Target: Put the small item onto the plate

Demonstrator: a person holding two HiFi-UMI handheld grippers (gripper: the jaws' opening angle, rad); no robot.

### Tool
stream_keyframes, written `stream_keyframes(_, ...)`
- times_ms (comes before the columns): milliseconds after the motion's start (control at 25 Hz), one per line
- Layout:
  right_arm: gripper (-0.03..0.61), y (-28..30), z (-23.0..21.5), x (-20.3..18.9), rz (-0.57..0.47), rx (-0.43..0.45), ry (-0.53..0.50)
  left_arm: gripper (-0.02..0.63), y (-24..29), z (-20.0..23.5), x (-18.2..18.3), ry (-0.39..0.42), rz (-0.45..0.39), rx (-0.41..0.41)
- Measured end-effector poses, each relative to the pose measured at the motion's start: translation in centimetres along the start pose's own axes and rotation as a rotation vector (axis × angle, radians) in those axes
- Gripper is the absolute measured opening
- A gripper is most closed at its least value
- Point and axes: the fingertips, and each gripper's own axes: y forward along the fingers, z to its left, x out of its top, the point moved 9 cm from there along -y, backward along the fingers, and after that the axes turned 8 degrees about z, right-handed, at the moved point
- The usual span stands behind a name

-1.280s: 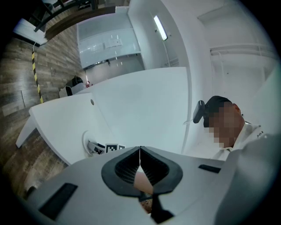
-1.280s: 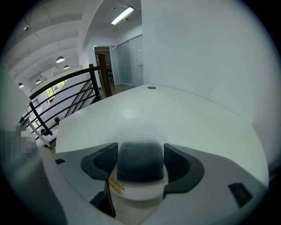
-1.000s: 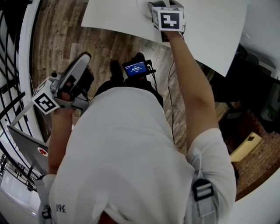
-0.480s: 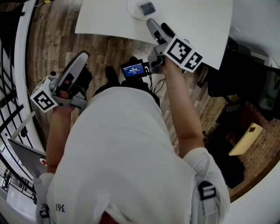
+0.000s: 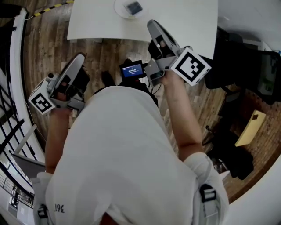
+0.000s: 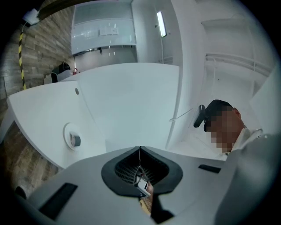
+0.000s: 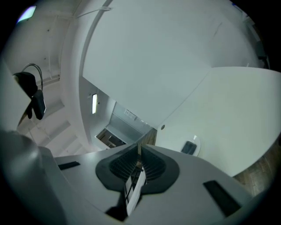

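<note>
A small grey item (image 5: 133, 7) lies on a round white plate (image 5: 122, 10) near the front edge of the white table (image 5: 184, 17). My right gripper (image 5: 151, 24) hangs over the floor just in front of the table, short of the plate. Its jaws have just been closing and stand shut with nothing between them. In the right gripper view the plate (image 7: 196, 143) and item (image 7: 189, 147) lie ahead of the right gripper (image 7: 140, 147). My left gripper (image 5: 80, 57) stays off to the left over the floor, shut and empty. The left gripper view shows the left gripper (image 6: 140, 148), with the plate (image 6: 68, 132) and item (image 6: 75, 140) at its left.
A device with a lit blue screen (image 5: 134, 69) stands between the grippers, below the table edge. A dark chair (image 5: 239, 57) is at the right, a railing (image 5: 11, 110) runs along the left, and a yellow box (image 5: 250, 127) lies on the wooden floor.
The right gripper has drawn back from the plate toward the person, risen and rolled, and its jaws have shut. The item stays on the plate. The left gripper has hardly moved.
</note>
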Motion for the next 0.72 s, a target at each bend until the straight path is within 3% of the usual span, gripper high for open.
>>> stream_keyframes(80, 0.002, -0.7, 0.9, 0.8, -0.024, 0.042, 0.006, 0.006, 0.7, -0.1, -0.1, -0.002, 0.009, -0.013)
stream_keyframes(280, 0.002, -2.5, 3.6, 2.3, -0.060, 0.118, -0.035, 0.006, 1.8, -1.1, -0.3, 0.009, 0.031, -0.049)
stream_keyframes(720, 0.002, -4.4, 7.1, 2.9, -0.091, 0.166, -0.119, 0.006, 1.6, -2.7, 0.1, 0.034, 0.031, -0.107)
